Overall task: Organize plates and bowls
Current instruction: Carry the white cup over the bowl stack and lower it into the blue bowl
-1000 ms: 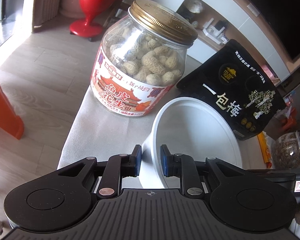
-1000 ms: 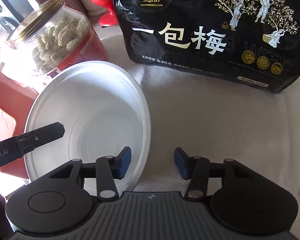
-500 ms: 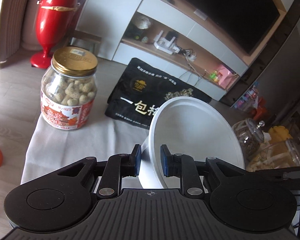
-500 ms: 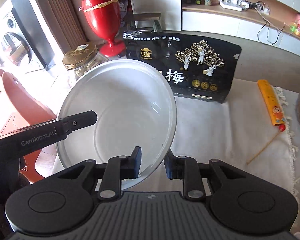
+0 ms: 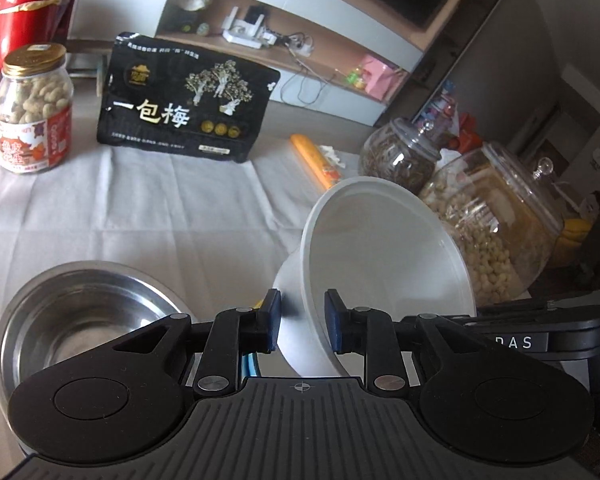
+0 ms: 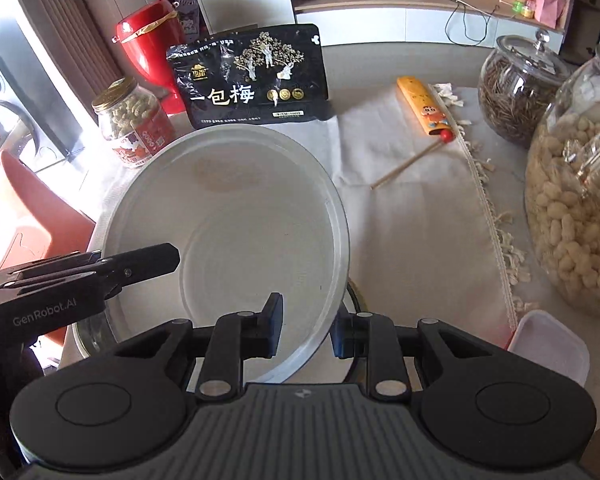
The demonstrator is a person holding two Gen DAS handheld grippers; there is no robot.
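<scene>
We carry the white bowl above the cloth, in front of the black snack bag. Our right gripper pinches its near rim; our left gripper has just been easing its jaws around the opposite wall. The steel bowl waits beneath, left of the white one. Nesting appears still undone.
</scene>
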